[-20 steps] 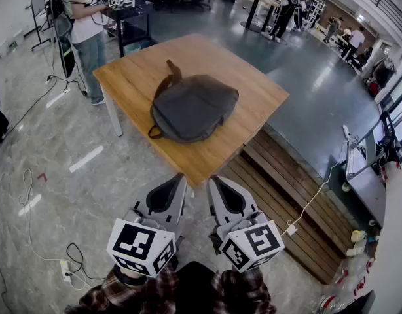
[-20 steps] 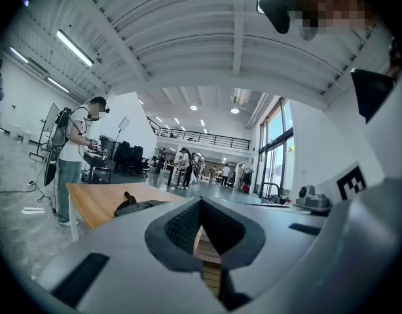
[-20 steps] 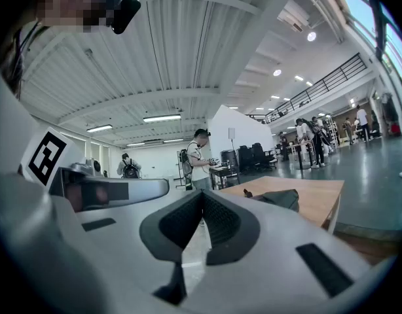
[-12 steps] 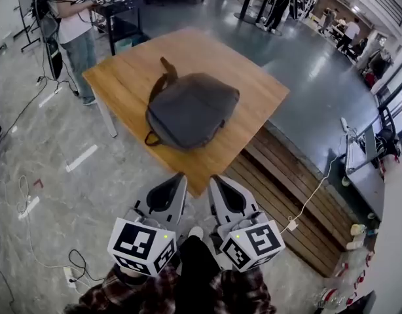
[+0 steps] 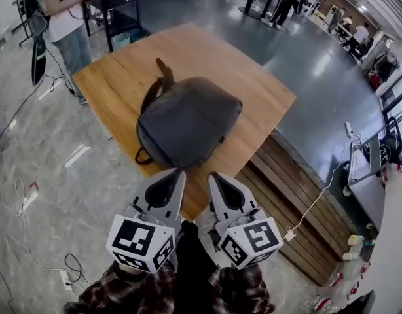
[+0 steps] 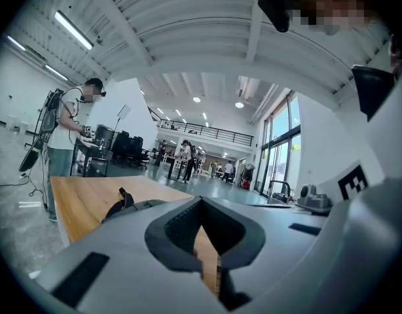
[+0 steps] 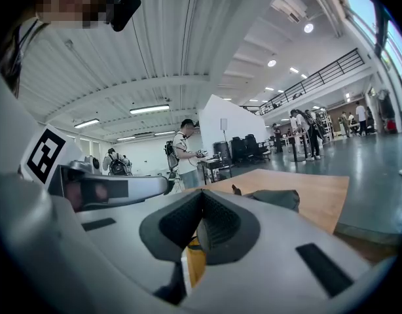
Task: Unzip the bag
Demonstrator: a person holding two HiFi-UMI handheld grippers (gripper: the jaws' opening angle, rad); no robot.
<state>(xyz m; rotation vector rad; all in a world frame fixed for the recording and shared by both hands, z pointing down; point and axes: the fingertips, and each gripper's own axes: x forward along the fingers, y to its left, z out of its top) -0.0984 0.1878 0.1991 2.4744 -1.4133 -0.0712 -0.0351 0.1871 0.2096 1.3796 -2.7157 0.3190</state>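
1. Head view: grey backpack [image 5: 188, 120] is lying flat mid-table [image 5: 266, 87], with its straps pointing to the table's far side. Left gripper [image 5: 180, 173] and right gripper [image 5: 213, 174] are hovering side by side off the table's near edge, clear of the bag. Zipper pull isn't showing.
2. Left gripper view: jaws are meeting at the tips, gripping nothing. Backpack is sitting ahead on the table.
3. Right gripper view: jaws are also pressing together, empty. Bag is lying ahead on the table.
4. Risk: the pull is probably small, so closed jaws arriving late to open could be missing it. With no bracing, the bag could be sliding toward the table's edge when tugged.
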